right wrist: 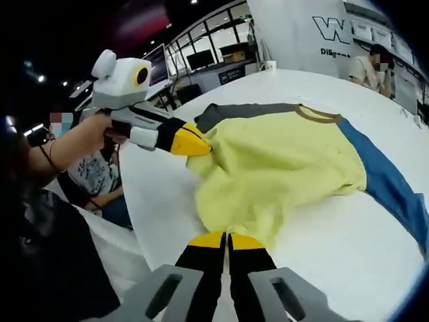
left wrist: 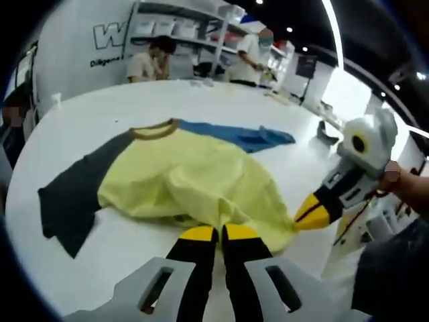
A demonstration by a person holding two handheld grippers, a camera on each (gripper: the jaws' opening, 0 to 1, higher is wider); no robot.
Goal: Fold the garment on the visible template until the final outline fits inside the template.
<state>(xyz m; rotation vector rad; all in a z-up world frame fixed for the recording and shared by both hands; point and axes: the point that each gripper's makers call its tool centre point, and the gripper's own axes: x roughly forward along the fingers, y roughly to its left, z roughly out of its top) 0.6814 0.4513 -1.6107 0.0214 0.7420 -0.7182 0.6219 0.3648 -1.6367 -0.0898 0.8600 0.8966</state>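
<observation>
We record a large round white table (left wrist: 134,100) as our landmark. Beyond its far edge stand white shelves (left wrist: 194,27) and two people (left wrist: 151,60).

On the table, toward its near side, lies the garment, a pale yellow T-shirt (left wrist: 194,178) of soft, rumpled fabric with a brown neck band, one dark grey sleeve (left wrist: 74,194) and one blue sleeve (left wrist: 241,136). In the left gripper view the grey sleeve spreads flat toward the table's left side, and the blue sleeve stretches toward the far right. We can make out no template outline on the table top.

The left gripper (left wrist: 220,233), black jaws with yellow tips, meets the shirt's near hem; its jaws are pressed together on the yellow cloth. In the right gripper view it (right wrist: 200,143) enters from the left, held by a person's hand (right wrist: 100,131), tips at the shirt's edge.

The right gripper (right wrist: 228,239) is likewise clamped on the near hem, tips together. In the left gripper view it (left wrist: 305,216) bites the hem's right corner.
</observation>
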